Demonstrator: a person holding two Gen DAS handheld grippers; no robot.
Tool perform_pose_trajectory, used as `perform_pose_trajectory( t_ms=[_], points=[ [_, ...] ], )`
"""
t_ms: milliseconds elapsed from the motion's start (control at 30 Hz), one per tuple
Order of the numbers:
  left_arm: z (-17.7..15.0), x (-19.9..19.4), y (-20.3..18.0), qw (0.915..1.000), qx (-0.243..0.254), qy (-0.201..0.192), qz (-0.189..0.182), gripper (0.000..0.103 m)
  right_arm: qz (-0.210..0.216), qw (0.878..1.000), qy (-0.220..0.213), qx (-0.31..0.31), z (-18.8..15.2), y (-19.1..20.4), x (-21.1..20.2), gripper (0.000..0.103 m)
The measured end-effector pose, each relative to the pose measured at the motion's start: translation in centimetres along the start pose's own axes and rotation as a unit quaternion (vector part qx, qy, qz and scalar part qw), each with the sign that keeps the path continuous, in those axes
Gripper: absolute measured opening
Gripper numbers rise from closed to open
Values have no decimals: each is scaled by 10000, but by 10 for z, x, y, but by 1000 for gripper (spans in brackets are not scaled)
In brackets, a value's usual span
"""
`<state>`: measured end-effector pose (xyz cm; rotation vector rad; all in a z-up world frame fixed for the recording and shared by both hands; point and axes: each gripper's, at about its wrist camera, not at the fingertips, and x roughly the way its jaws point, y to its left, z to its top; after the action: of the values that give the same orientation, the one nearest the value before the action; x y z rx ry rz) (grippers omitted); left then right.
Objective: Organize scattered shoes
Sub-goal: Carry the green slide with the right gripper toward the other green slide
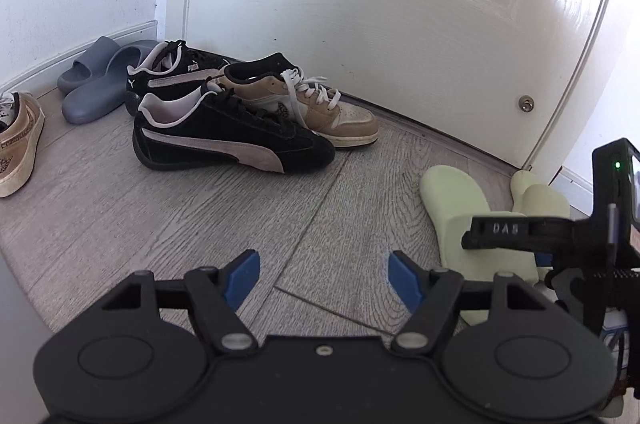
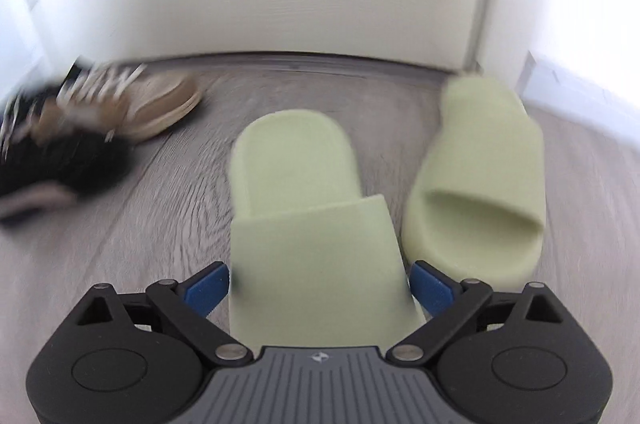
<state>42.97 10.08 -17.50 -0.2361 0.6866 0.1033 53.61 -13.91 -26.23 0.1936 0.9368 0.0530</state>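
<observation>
In the right wrist view my right gripper (image 2: pixel 320 288) is shut on a pale green slide (image 2: pixel 296 159). Its blue pads (image 2: pixel 208 290) press the strap's two sides. The matching green slide (image 2: pixel 480 175) lies just to the right, near the door. Toward the left of that view a tan sneaker (image 2: pixel 160 103) and a black sneaker (image 2: pixel 68 163) are blurred. In the left wrist view my left gripper (image 1: pixel 323 278) hangs open over bare floor. Ahead of it are two black sneakers (image 1: pixel 224 139), a tan sneaker (image 1: pixel 320 103) and grey slides (image 1: pixel 100 83). The held green slide (image 1: pixel 452 212) shows at the right.
A white door (image 1: pixel 400 3) closes the back, with a doorstop (image 1: pixel 526 103) low on it. Another tan sneaker (image 1: pixel 18 143) lies at the far left by the baseboard (image 1: pixel 80 43). Grey wood-look floor (image 1: pixel 200 224) stretches between the shoe groups.
</observation>
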Motion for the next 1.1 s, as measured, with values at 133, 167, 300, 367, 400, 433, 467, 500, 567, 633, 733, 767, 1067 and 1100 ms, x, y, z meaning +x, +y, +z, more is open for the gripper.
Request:
perform_pose_trajectory(
  t_ms=[133, 167, 300, 367, 400, 433, 467, 500, 567, 633, 733, 767, 1067, 1100],
  points=[
    [0, -3, 1, 10000, 14, -26, -38, 72, 193, 9986, -486, -57, -9, -18, -18, 97],
    [-1, -3, 2, 10000, -12, -15, -42, 72, 167, 9978, -631, -135, -12, -21, -24, 97],
    [-5, 1, 4, 9999, -131, 62, -60, 72, 40, 9937, -977, -549, -42, -33, -43, 59],
    [-6, 3, 3, 9997, -188, 94, -85, 72, 231, 9930, -904, -719, -51, -36, -43, 53],
    [-6, 5, 3, 9997, -217, 108, -104, 72, 337, 9928, -850, -779, -55, -38, -41, 43],
    [-6, 5, 1, 9996, -222, 106, -117, 72, 396, 9934, -706, -817, -58, -39, -39, 27],
    [-6, 5, -1, 9996, -207, 97, -143, 72, 418, 9935, -672, -817, -60, -39, -38, 23],
    [-5, 5, -3, 9997, -180, 87, -154, 72, 387, 9927, -754, -858, -64, -38, -39, 21],
    [-4, 4, -8, 9998, -95, 66, -174, 72, 352, 9907, -793, -1044, -66, -35, -41, 20],
    [-4, 4, -11, 9998, -39, 55, -181, 72, 441, 9906, -788, -1032, -64, -32, -41, 16],
    [-5, 5, -13, 9997, -42, 63, -211, 72, 595, 9880, -789, -1189, -64, -19, -42, 16],
    [-5, 6, -13, 9997, -74, 80, -221, 72, 656, 9871, -746, -1253, -65, -14, -40, 16],
    [-8, 6, -12, 9997, -29, 144, -191, 72, 603, 9940, -602, -692, -38, -5, -7, 15],
    [-8, 6, -11, 9997, -67, 146, -194, 72, 586, 9942, -618, -663, -35, -5, -4, 15]
  ],
)
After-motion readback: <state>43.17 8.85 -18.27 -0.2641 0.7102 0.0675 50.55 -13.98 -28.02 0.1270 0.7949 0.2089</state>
